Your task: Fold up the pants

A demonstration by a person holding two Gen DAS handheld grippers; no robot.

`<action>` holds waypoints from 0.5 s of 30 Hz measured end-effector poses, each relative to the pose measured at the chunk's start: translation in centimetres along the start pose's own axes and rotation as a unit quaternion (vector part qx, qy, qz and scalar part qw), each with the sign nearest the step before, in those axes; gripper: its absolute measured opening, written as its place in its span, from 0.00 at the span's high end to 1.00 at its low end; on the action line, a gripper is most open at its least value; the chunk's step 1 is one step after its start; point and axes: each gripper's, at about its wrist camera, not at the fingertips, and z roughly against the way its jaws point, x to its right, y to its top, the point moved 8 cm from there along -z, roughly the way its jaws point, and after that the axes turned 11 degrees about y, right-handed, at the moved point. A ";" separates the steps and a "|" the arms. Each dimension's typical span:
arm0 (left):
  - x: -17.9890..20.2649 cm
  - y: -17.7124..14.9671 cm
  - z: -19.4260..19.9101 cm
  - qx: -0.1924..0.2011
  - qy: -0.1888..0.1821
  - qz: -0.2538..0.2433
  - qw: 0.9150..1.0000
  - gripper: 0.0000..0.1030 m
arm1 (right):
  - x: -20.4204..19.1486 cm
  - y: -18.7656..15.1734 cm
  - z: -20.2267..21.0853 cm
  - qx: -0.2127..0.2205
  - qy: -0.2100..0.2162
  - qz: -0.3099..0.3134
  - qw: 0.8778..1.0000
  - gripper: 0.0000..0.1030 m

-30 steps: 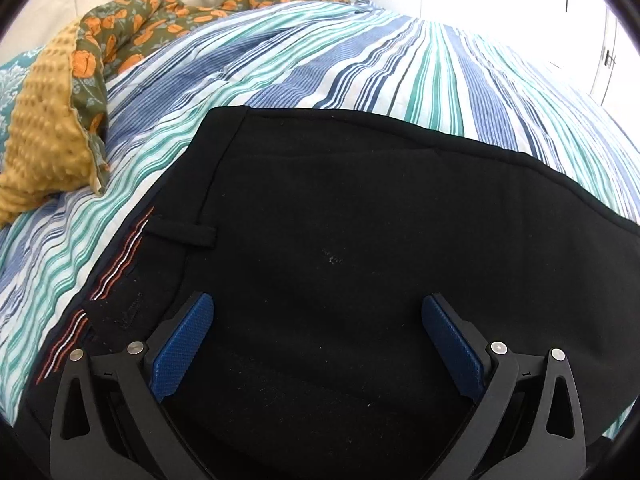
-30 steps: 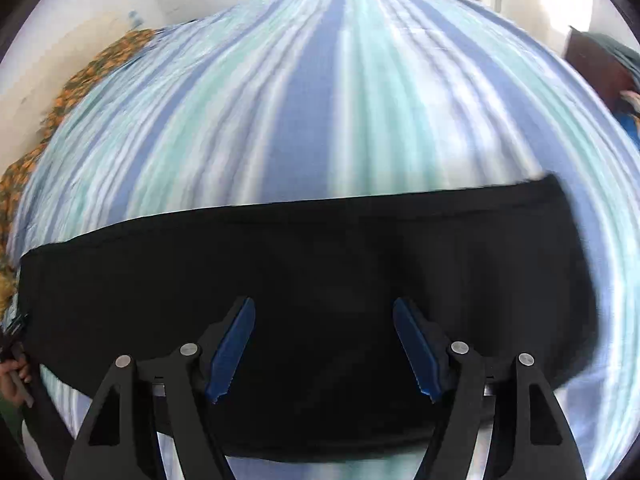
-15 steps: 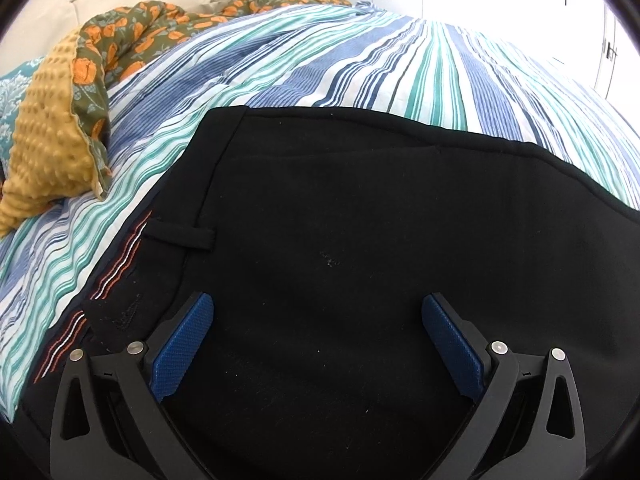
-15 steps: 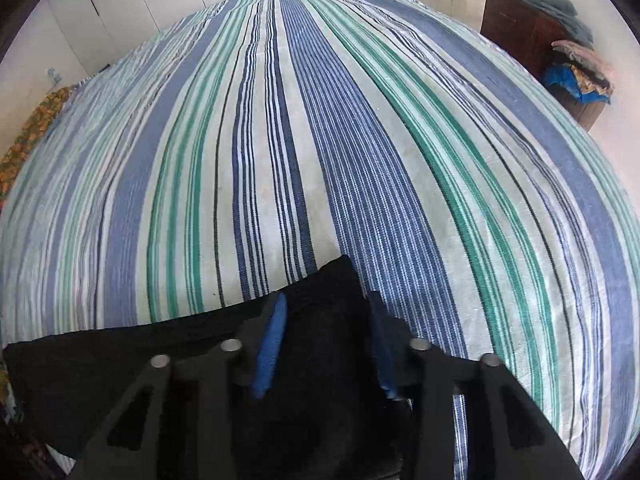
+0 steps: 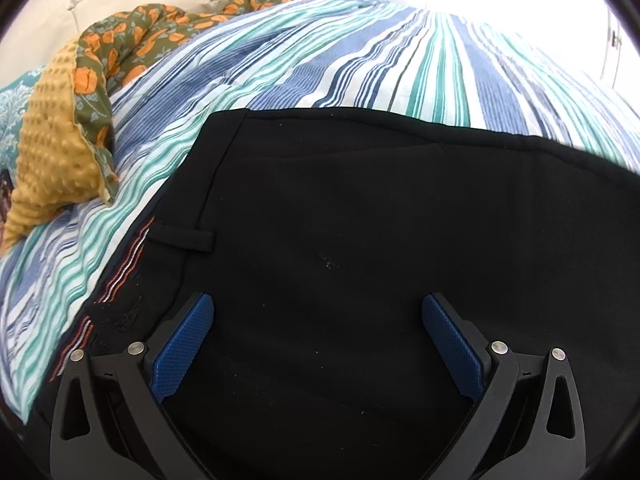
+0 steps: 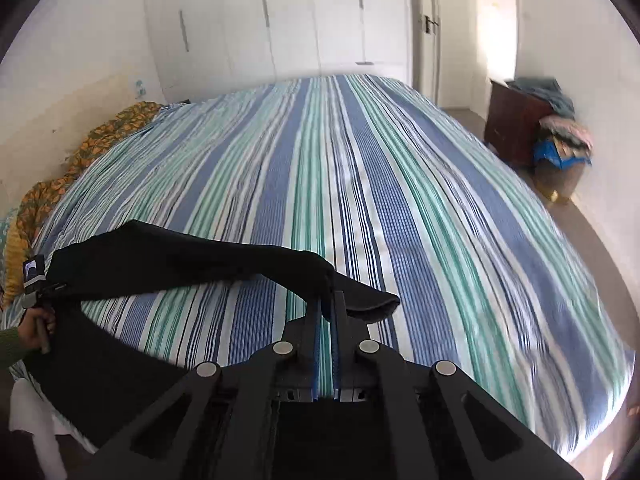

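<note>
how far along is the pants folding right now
Early. Done: the black pants lie spread flat on the striped bedspread, waistband end under the open left gripper, which grips nothing. In hand: the right gripper has just closed on the leg end of the pants and holds it lifted off the bed. Left: carrying that end over to the waistband, laying it down and smoothing; no finished fold shows yet.
</note>
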 end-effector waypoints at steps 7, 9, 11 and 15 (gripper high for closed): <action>-0.2 -1.2 5.4 -0.039 -0.019 -0.014 0.999 0.01 | 2.0 -9.6 6.8 -0.027 -0.108 -0.027 0.993 0.21; 0.1 -2.4 8.3 -0.024 -0.054 -0.015 0.998 0.01 | 0.7 -9.5 7.2 -0.018 -0.102 -0.014 0.995 0.21; 1.0 -4.6 11.7 -0.007 -0.089 -0.032 0.995 0.01 | -1.4 -9.2 7.0 -0.012 -0.062 -0.018 0.998 0.21; 3.3 -10.3 16.3 0.013 -0.128 -0.084 0.988 0.01 | -8.4 -10.0 2.9 -0.021 0.042 0.001 0.999 0.21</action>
